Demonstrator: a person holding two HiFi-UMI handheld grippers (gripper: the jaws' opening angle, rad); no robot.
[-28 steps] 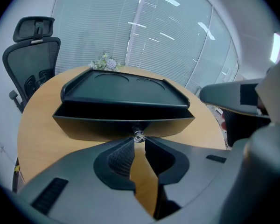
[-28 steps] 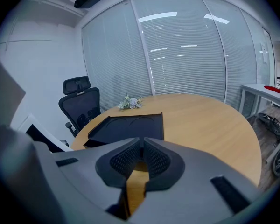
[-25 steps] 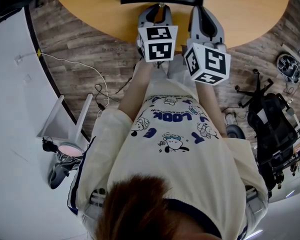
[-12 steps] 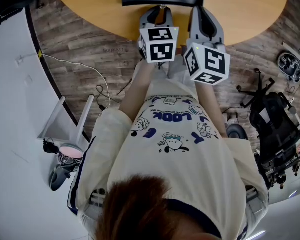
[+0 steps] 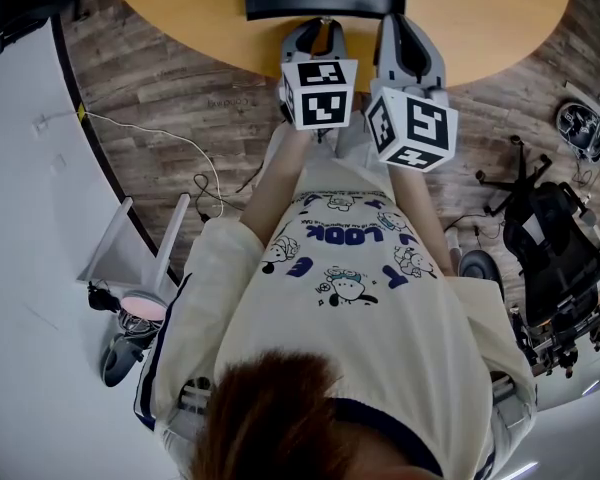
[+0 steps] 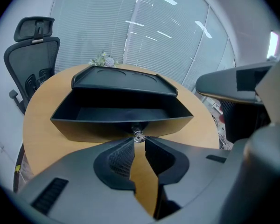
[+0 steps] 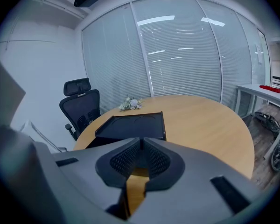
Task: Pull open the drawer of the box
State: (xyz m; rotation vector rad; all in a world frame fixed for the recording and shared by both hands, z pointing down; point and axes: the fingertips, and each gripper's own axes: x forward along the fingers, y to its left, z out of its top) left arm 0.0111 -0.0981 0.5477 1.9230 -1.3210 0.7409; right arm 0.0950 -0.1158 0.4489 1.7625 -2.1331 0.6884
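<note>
The left gripper pinches the little shiny knob on the front of the drawer. I think it holds on there so it can pull. The drawer sticks out of the black box toward the gripper and looks empty. The box sits on the round wooden table. The right gripper is closed on nothing, and the box lies just past its tips.

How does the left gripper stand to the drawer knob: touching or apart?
Touching. In the left gripper view the left gripper pinches the small shiny knob of the open drawer, jaw tips shut on it.
</note>
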